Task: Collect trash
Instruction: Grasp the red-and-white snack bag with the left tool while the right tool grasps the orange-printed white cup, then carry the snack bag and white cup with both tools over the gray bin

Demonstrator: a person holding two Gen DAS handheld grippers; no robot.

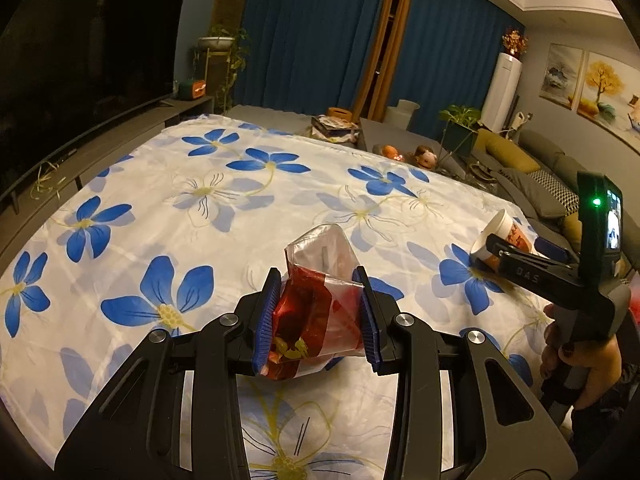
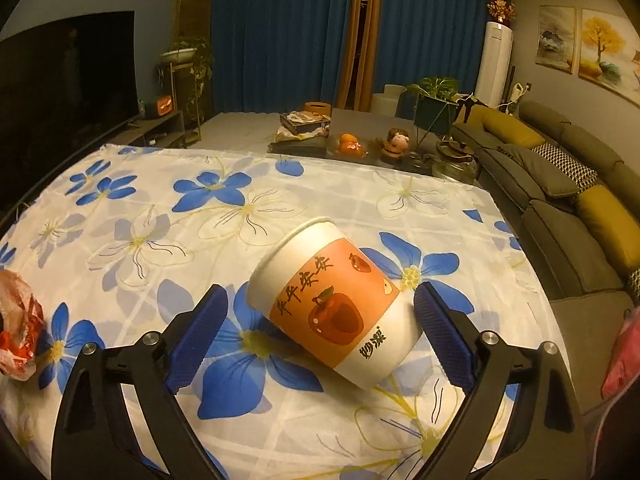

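- Cup [image 2: 332, 304] lies on its side on our floral cloth [image 2: 160, 200], long axis diagonal, base toward us, mouth up-left.
- Right gripper [image 2: 320, 332]: jaws wide, straddling the cup, pads apart from it.
- Left gripper [image 1: 316, 316]: jaws clamp a crumpled red-and-clear wrapper [image 1: 316, 300].

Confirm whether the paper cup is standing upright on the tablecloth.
No. The paper cup lies tipped on its side on the flowered tablecloth, its rim facing away.

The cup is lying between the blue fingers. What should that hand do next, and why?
Probably close the right gripper on the cup. The cup lies on its side on the flowered cloth, already between the open pads, which do not seem to press it yet. The left gripper is busy holding the wrapper, so the cup is the trash left to grab.
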